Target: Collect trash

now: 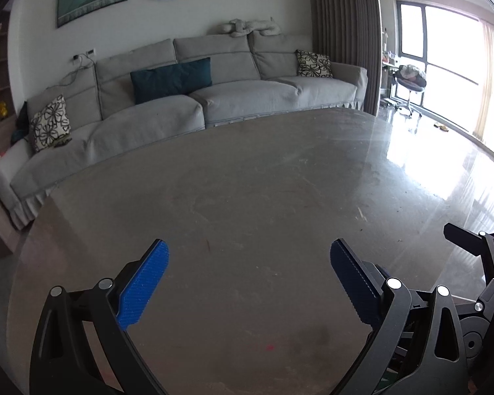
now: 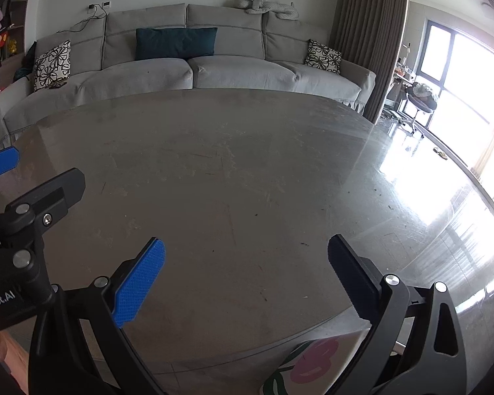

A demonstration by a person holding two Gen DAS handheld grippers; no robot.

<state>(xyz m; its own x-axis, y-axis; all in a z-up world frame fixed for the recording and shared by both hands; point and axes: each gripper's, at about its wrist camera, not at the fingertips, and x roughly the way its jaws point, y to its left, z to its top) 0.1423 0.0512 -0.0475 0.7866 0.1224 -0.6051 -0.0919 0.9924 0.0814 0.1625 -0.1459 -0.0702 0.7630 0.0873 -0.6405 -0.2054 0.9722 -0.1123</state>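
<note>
My left gripper is open and empty, its blue pads spread wide over a round grey stone table. My right gripper is also open and empty, near the table's front edge. The two grippers are side by side: part of the right one shows at the right edge of the left wrist view, and the left one shows at the left edge of the right wrist view. I see no trash on the table, only small specks and scratches.
A long grey sofa with a teal cushion and patterned cushions stands behind the table. A curtain and bright windows are at the right. A patterned pink and white thing lies below the table's front edge.
</note>
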